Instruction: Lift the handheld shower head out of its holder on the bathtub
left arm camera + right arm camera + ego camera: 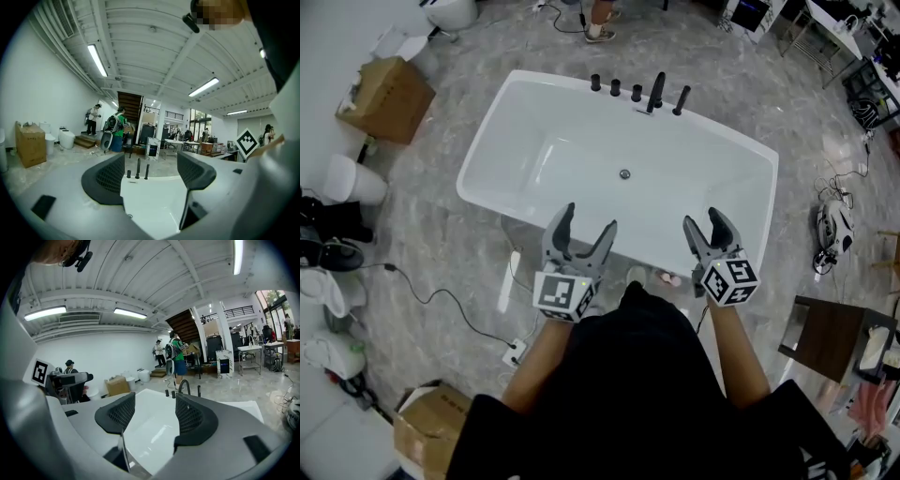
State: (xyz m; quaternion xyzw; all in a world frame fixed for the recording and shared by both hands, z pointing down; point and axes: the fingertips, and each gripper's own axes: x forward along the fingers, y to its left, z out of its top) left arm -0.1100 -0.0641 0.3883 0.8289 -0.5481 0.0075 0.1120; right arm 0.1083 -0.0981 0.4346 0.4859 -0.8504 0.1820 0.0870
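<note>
The white bathtub (487,159) lies ahead of me, with a row of black fittings on its far rim. The handheld shower head (681,99) stands upright in its holder at the right end of that row, beside the curved faucet (656,92). It also shows as a thin black post (198,390) in the right gripper view, and a black post (146,171) in the left gripper view is probably it. My left gripper (591,221) and right gripper (703,220) hover over the tub's near rim, both open and empty, far from the shower head.
Three black knobs (616,87) sit left of the faucet. A drain (624,173) marks the tub floor. A cardboard box (386,98) and toilets (352,178) stand at the left, a cable (441,298) crosses the floor, and a dark table (830,337) stands at the right. People stand in the background (117,124).
</note>
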